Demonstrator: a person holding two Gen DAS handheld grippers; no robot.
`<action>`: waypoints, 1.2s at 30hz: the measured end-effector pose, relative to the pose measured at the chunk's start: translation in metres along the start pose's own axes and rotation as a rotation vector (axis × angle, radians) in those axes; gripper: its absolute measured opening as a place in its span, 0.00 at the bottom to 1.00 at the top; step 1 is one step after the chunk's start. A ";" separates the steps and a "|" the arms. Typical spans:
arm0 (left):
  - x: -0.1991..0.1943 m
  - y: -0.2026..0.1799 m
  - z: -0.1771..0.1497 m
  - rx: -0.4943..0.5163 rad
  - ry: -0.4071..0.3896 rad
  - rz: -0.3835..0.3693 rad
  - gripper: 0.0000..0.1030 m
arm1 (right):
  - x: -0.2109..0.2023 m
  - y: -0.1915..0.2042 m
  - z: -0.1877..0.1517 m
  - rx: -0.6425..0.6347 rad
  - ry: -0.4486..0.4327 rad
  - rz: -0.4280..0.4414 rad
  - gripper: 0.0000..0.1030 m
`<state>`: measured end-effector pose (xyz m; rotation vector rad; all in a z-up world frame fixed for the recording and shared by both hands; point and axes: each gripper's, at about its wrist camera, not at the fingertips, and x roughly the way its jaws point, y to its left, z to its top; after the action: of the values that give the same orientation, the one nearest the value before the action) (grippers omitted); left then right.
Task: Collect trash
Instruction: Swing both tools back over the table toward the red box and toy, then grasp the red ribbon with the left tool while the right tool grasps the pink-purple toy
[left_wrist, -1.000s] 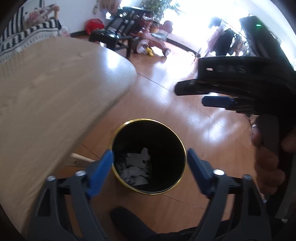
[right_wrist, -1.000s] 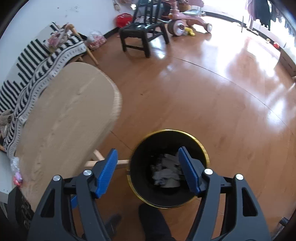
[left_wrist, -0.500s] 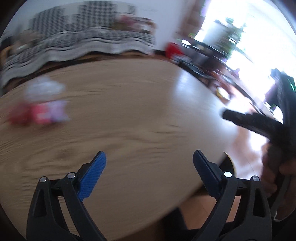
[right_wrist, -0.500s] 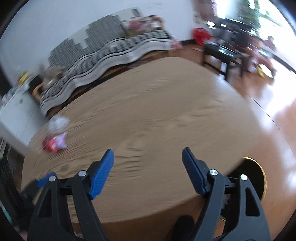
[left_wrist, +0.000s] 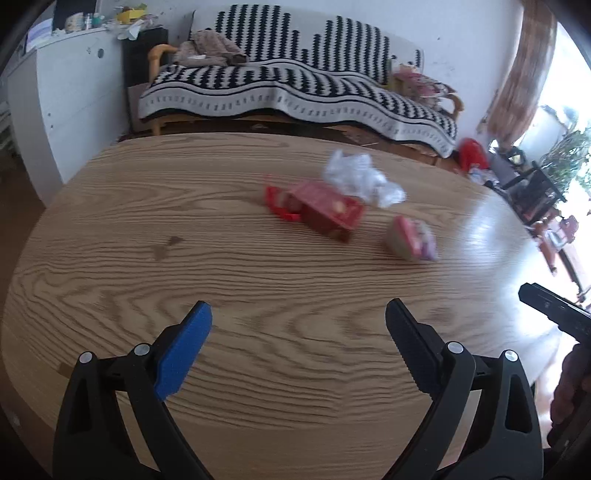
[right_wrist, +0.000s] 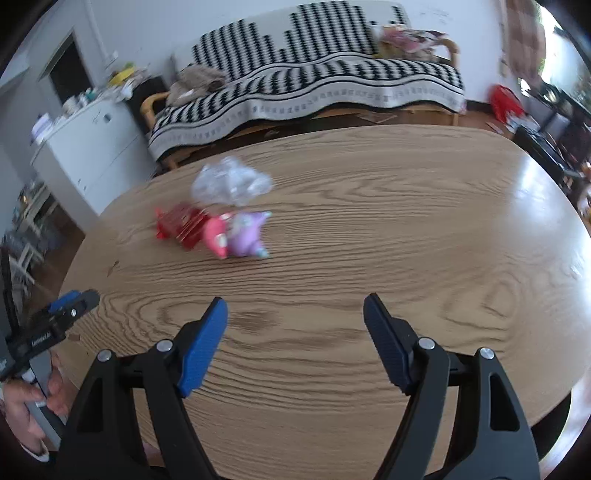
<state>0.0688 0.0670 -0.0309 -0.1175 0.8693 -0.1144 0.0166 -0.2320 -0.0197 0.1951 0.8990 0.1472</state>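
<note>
- Wood-grain oval counter (left_wrist: 258, 295) fills my view, pale with dark wavy rings.
- Crinkled clear plastic (left_wrist: 360, 179), a glossy red carton (left_wrist: 327, 210) and a small pink-and-lilac pack (left_wrist: 412, 240) lie clustered on its far half, blurred.
- My left gripper (left_wrist: 298, 336) hangs over bare wood, jaws wide apart, nothing between them.
- My right gripper (right_wrist: 295, 325) likewise: blue ribbed pads (right_wrist: 205, 345) spread, empty.
- A zigzag-knit throw (left_wrist: 295, 85) covers the sofa behind.

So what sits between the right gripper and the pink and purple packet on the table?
Nothing: in the right wrist view only bare wood table lies between the open right gripper and the pink and purple packet.
</note>
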 end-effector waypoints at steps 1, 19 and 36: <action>0.003 0.005 0.001 0.003 0.000 0.004 0.90 | 0.004 0.007 0.001 -0.009 0.004 0.003 0.71; 0.103 0.014 0.049 -0.013 0.051 0.052 0.90 | 0.085 0.061 0.024 -0.096 0.054 0.020 0.71; 0.142 0.052 0.069 -0.005 0.061 0.167 0.90 | 0.154 0.067 0.048 -0.105 0.092 -0.007 0.72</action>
<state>0.2153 0.1016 -0.1020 -0.0461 0.9363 0.0410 0.1462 -0.1397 -0.0924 0.0877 0.9810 0.1981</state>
